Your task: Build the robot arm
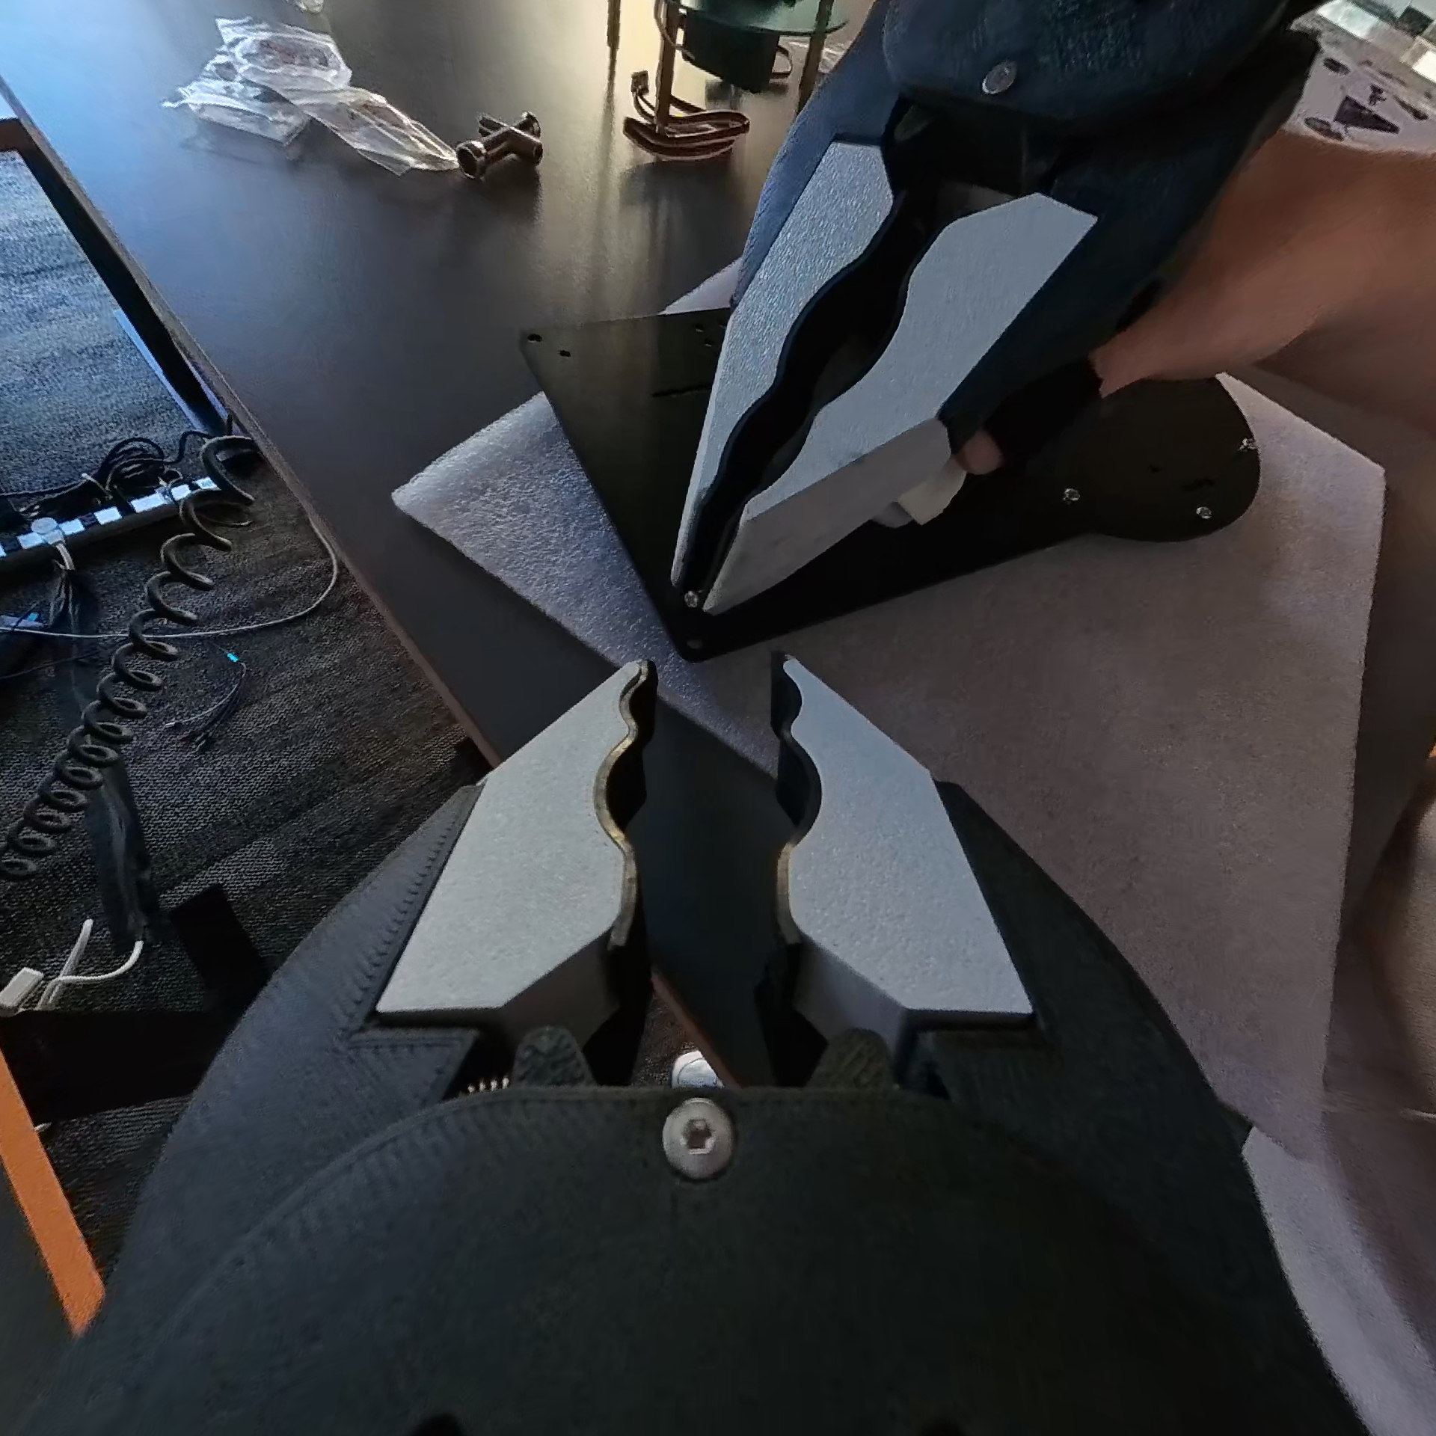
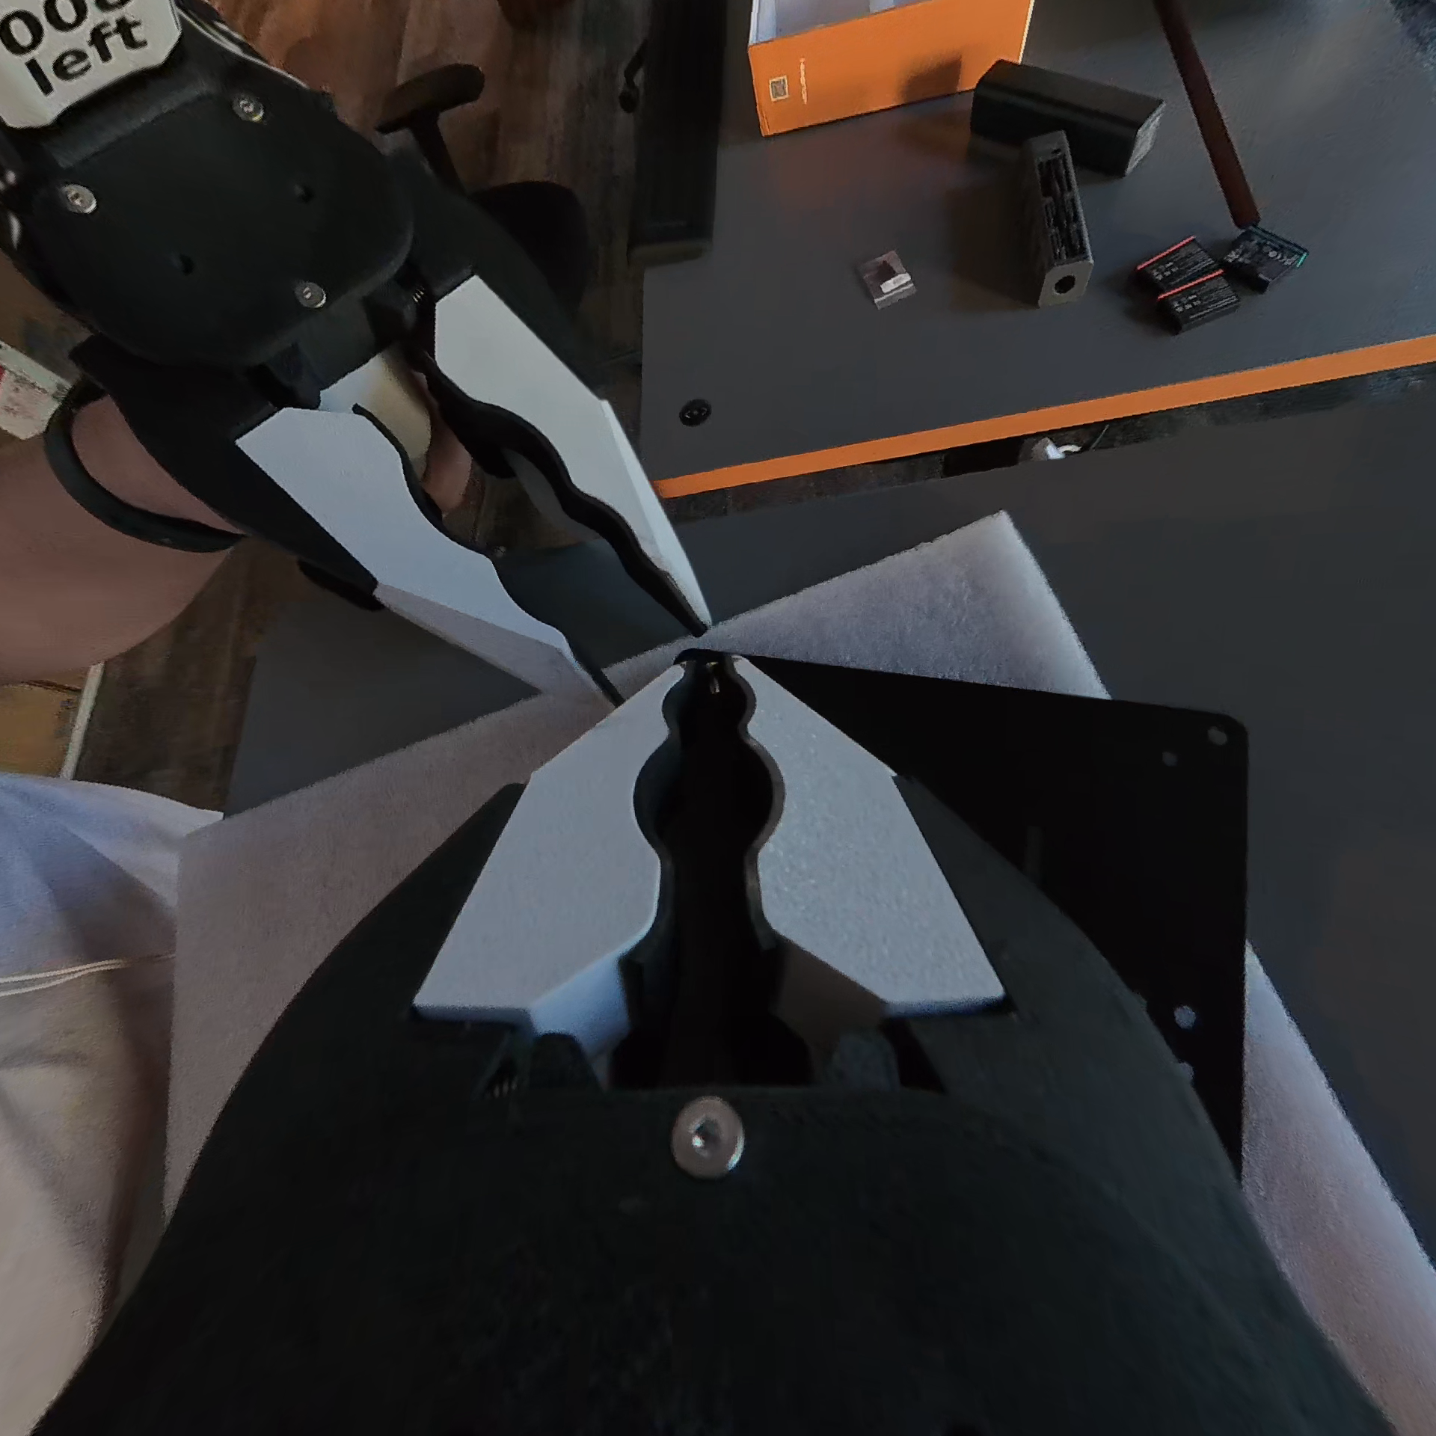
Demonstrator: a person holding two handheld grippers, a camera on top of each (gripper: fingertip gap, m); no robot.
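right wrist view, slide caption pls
Right gripper shut on small screw at flat black metal plate corner, on white foam sheet.

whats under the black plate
A grey foam sheet lies under the black metal plate, on the dark table. Whatever is beneath the plate's middle is hidden.

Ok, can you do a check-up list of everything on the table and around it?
Surface: dark grey table, white foam sheet on it.
Job's things: flat black metal plate lying on the foam; small silver screw at its corner.
Clutter: clear plastic bags, black cross-shaped wrench, orange cardboard box, black battery packs.
Grippers: left gripper open, over the foam; right gripper shut, tips at the screw.
Cables: coiled black cable on the floor.
Surroundings: dark carpet; orange-edged desk.
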